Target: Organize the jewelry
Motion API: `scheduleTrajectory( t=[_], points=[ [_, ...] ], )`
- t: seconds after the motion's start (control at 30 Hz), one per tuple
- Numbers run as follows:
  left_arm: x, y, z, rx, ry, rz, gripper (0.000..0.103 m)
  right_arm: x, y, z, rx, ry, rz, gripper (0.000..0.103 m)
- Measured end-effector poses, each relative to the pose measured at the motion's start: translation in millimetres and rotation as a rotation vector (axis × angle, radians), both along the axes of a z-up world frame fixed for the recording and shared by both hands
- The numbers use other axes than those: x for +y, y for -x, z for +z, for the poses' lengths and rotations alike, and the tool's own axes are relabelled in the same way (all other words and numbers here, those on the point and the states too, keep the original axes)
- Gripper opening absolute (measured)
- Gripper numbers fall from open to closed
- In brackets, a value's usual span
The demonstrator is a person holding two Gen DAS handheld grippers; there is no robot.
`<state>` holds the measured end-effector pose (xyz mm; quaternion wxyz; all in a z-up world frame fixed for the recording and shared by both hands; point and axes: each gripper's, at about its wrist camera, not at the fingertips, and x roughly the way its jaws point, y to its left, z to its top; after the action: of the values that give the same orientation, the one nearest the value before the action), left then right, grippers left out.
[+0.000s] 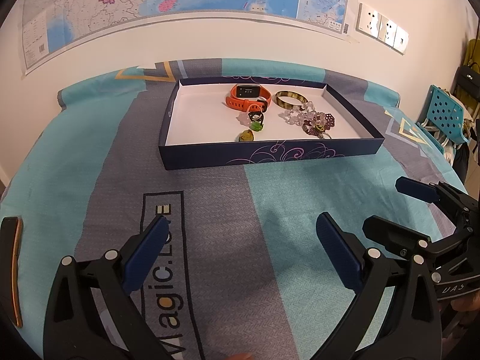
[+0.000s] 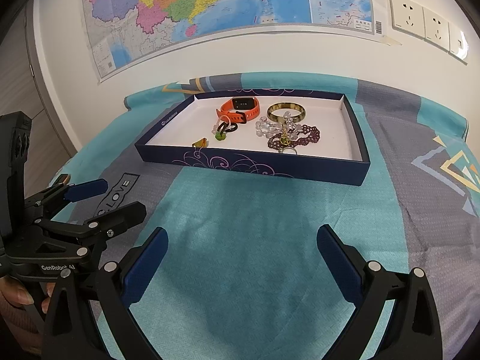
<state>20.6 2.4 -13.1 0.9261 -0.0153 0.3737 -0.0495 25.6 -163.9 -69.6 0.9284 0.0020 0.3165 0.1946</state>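
Observation:
A shallow dark blue box (image 1: 270, 154) (image 2: 249, 165) with a white floor lies on the bed. In it are an orange watch (image 1: 247, 97) (image 2: 240, 108), a striped bangle (image 1: 290, 99) (image 2: 286, 112), a clear bead bracelet (image 1: 297, 114) (image 2: 270, 127), a dark red bead string (image 1: 321, 121) (image 2: 300, 138), small rings with green stones (image 1: 255, 120) (image 2: 223, 130) and a yellow ring (image 1: 247, 135) (image 2: 200, 143). My left gripper (image 1: 241, 246) is open and empty, short of the box. My right gripper (image 2: 241, 255) is open and empty too; it also shows in the left wrist view (image 1: 402, 207).
The bed has a teal and grey printed sheet (image 1: 228, 234) (image 2: 255, 240). A map (image 2: 225, 9) and wall sockets (image 2: 426, 24) are on the wall behind. A blue chair (image 1: 444, 114) stands at the right. A dark phone-like object (image 1: 12, 267) lies at the left edge.

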Motion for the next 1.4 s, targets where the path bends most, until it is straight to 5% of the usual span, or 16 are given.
scheduleTrajectory(
  t=[1.2, 1.4],
  points=[
    [-4, -1, -2, -0.006, -0.006, -0.013, 0.097, -1, -1, -2, 0.004, 0.014, 0.003, 0.096],
    [2, -6, -5, 0.027, -0.006, -0.005, 0.097, -40, -16, -1, 0.013, 0.093, -0.072, 0.096]
  ],
)
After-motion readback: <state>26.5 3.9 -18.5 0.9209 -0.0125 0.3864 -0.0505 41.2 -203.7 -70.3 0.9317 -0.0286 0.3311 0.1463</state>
